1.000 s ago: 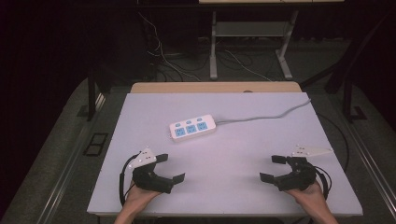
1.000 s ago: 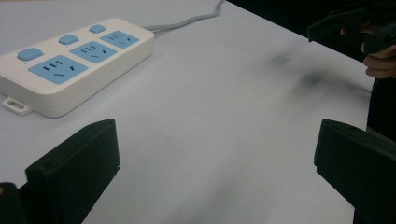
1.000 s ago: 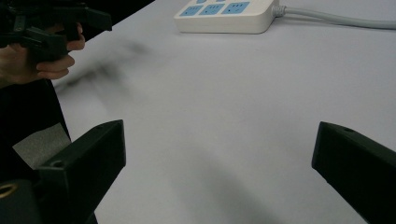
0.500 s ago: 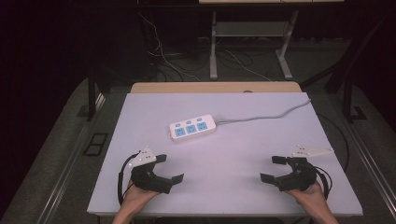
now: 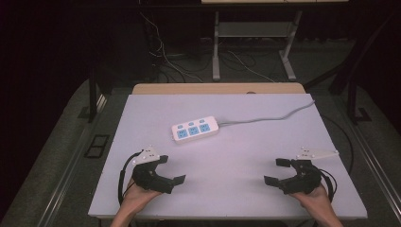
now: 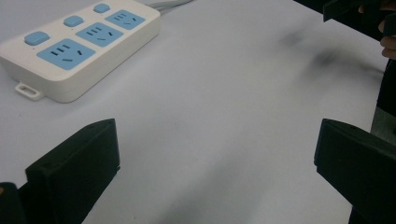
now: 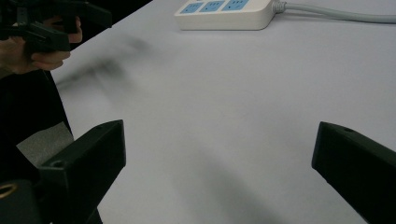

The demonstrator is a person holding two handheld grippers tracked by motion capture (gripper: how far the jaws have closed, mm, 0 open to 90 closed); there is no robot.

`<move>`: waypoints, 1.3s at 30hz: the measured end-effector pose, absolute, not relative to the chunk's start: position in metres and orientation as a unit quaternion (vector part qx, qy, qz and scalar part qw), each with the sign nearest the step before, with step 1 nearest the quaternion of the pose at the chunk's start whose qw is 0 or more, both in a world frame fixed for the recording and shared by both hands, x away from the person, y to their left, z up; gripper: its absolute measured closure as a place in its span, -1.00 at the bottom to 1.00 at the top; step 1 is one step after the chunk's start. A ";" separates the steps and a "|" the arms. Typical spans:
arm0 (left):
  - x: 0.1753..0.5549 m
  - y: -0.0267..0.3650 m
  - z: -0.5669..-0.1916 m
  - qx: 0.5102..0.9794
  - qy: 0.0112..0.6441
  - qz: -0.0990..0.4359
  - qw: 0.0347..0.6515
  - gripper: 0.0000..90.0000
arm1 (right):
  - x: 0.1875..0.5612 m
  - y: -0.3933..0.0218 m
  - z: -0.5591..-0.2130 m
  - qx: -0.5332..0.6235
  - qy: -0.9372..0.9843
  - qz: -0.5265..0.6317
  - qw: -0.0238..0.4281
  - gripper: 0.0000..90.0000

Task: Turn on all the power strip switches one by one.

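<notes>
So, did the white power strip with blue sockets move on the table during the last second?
No. The white power strip with blue sockets lies at the same spot and angle relative to the table's wooden far edge as before.

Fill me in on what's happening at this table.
A person sits at a white table with a two-jaw gripper in each hand. The left gripper and the right gripper rest near the table's near edge, both with jaws spread wide and nothing between them. A white power strip with three blue sockets lies toward the middle of the table, untouched, and its grey cable runs off toward the far right corner. Nothing is being handled at this moment.
</notes>
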State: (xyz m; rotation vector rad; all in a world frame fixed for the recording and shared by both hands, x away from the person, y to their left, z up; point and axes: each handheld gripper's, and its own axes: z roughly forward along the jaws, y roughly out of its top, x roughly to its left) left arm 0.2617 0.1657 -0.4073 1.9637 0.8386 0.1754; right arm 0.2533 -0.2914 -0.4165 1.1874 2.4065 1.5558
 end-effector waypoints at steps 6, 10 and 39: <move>0.269 0.166 -0.397 0.809 0.341 0.078 0.473 -1.00 | 0.253 -0.292 -0.417 0.382 0.776 0.502 0.021 -0.94; 0.275 0.167 -0.391 0.811 0.340 0.077 0.470 -1.00 | 0.253 -0.292 -0.417 0.382 0.776 0.501 0.021 -0.94; 0.321 0.161 -0.365 0.842 0.327 0.069 0.423 -1.00 | 0.253 -0.294 -0.418 0.383 0.775 0.502 0.024 -0.94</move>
